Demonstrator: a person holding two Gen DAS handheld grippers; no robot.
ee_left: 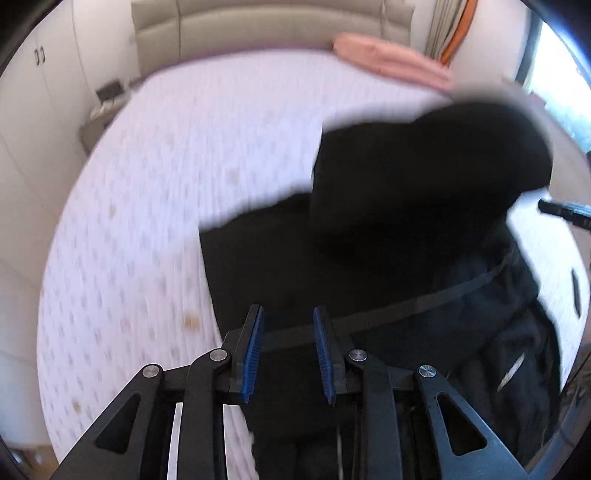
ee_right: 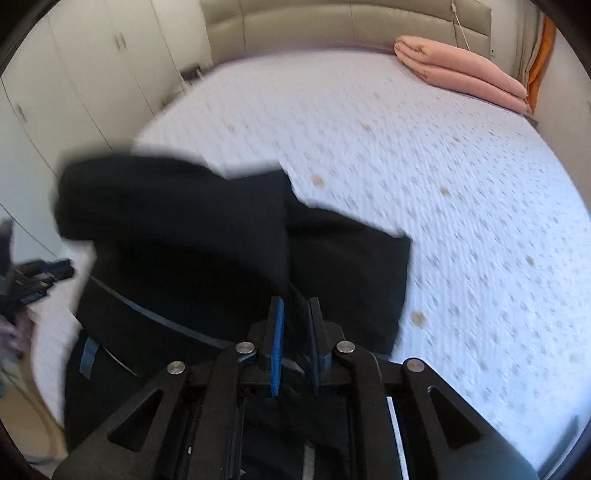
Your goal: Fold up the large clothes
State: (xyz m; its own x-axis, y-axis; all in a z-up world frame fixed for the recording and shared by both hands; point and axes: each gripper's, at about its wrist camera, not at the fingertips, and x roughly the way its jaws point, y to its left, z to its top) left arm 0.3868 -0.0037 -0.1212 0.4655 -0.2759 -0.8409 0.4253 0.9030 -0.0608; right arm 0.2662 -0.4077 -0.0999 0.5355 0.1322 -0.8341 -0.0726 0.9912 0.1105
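A large black garment (ee_left: 388, 229) lies on the bed's near edge, with a sleeve or flap folded across its upper part. It fills the lower left of the right wrist view (ee_right: 177, 243). My left gripper (ee_left: 288, 325) is open, its blue pads (ee_left: 255, 350) apart over the garment's dark band. My right gripper (ee_right: 295, 314) is shut on a ridge of the black fabric. The right gripper's tip shows at the right edge of the left wrist view (ee_left: 565, 210), and the left gripper's at the left edge of the right wrist view (ee_right: 40, 277).
The bed (ee_right: 443, 192) has a white dotted sheet and a beige padded headboard (ee_right: 332, 26). A folded pink quilt (ee_right: 461, 70) lies at the far right corner. White wardrobes (ee_right: 74, 74) stand along the left. A window (ee_left: 554, 85) is on the right.
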